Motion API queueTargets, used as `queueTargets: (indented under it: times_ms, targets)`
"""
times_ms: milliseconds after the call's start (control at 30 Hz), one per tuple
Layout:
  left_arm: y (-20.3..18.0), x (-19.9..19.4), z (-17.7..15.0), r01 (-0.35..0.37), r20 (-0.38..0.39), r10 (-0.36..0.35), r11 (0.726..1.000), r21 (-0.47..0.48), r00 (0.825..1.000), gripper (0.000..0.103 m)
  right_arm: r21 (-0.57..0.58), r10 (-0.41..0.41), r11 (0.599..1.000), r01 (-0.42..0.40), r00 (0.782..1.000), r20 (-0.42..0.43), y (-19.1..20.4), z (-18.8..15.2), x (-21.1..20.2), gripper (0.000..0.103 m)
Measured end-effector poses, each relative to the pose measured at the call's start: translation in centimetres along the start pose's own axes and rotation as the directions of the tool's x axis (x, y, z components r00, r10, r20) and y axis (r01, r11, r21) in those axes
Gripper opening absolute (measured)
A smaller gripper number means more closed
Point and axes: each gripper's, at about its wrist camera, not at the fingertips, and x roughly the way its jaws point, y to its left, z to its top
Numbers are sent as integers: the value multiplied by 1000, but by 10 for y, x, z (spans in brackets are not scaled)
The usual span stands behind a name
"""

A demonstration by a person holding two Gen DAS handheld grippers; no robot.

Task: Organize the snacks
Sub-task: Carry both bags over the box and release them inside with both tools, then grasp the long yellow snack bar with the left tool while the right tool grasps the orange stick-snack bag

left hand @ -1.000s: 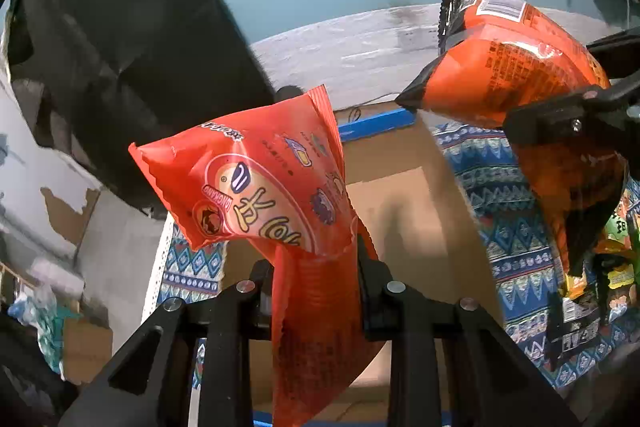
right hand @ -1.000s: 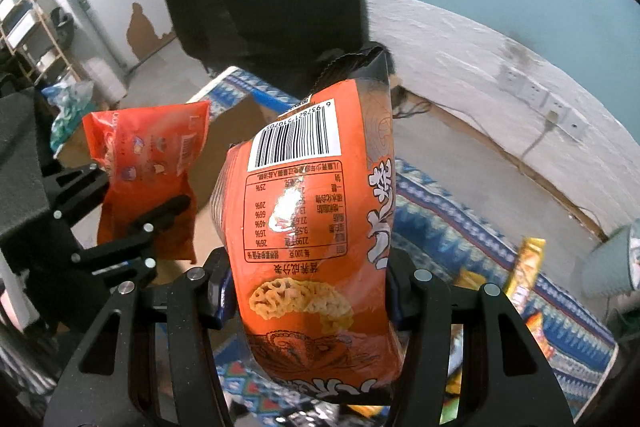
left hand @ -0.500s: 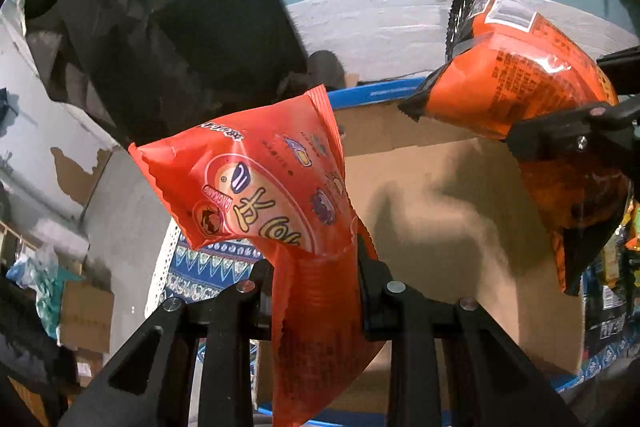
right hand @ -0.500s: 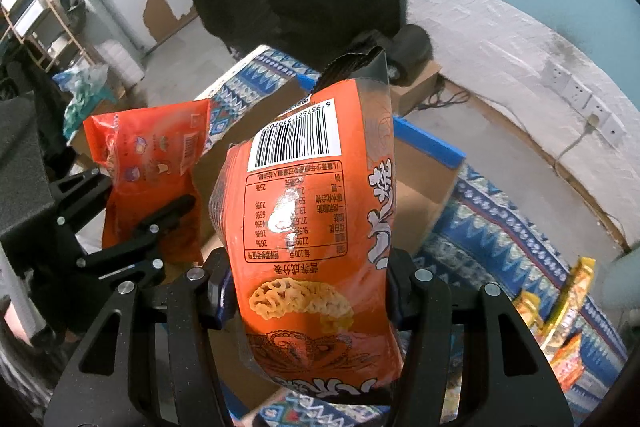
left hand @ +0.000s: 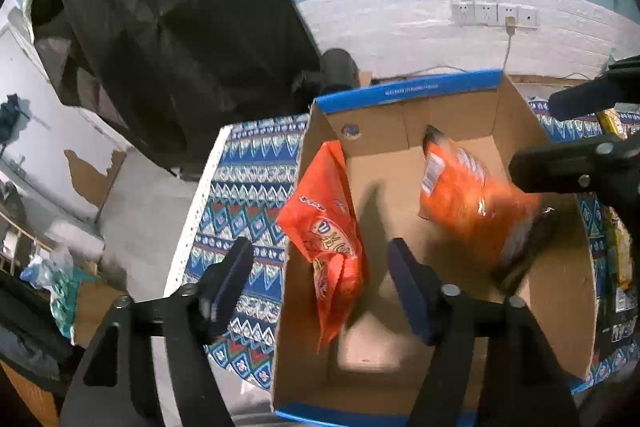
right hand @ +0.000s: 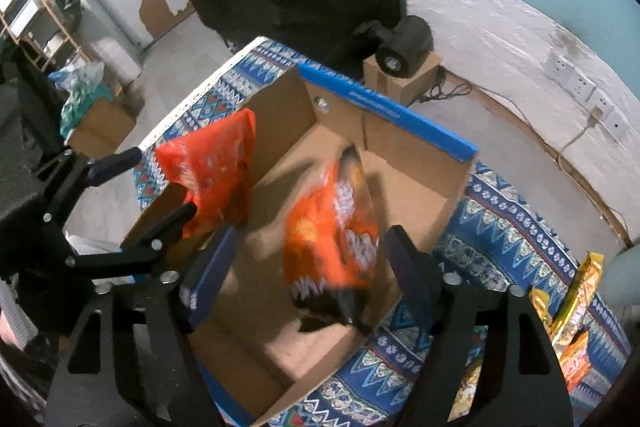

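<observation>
Both claws now spread wide over the cardboard box (left hand: 460,163), jaws having just been opening, nothing pressed between the pads. A second ago each clamped a snack bag held above the box; now both bags loose and dropping into it.

Left claw (left hand: 320,279): red snack bag (left hand: 332,227) between the parted pads but free of them, hanging against the box's left wall, crumpled at the lower end. Right claw (right hand: 308,263): orange snack bag (right hand: 332,227) motion-blurred between the open pads, falling toward the box floor. Seen from the left wrist, the same orange bag (left hand: 472,203) blurred near the box's right side, below the right claw's black fingers (left hand: 572,171).

For the task: two snacks released into the box, probably a completed drop for this pair; likely next, a return to the remaining packets (right hand: 576,311) lying on the blue patterned cloth (right hand: 500,227) beside the box. Whether both bags land flat cannot be told yet.

Writing: red bag shows a round logo with large characters, too creased to read. Orange bag's print smeared by blur, white characters only, no barcode legible. Blue box rim (left hand: 412,89) carries a line of small white print, unreadable. No brand name certain anywhere.
</observation>
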Motion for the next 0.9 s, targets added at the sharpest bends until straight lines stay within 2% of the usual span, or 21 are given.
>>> queueTargets:
  times_ms: [133, 267, 600, 900]
  targets:
    - [-3, -3, 5, 6, 7, -6, 1000, -2, 1000, 74, 28, -8, 1000, 8, 1000, 17, -10, -4, -11, 83]
    - [-10, -6, 7, 34, 9, -34, 999, 0, 999, 74, 104, 5, 995, -7, 1000, 18, -26, -10, -24, 83]
    - [-43, -25, 19, 81, 45, -83, 995, 52, 996, 75, 137, -59, 989, 51, 997, 56, -65, -37, -61, 83]
    - [-78, -37, 26, 155, 34, -158, 985, 76, 987, 75, 183, -124, 977, 111, 990, 63, -103, -71, -94, 83]
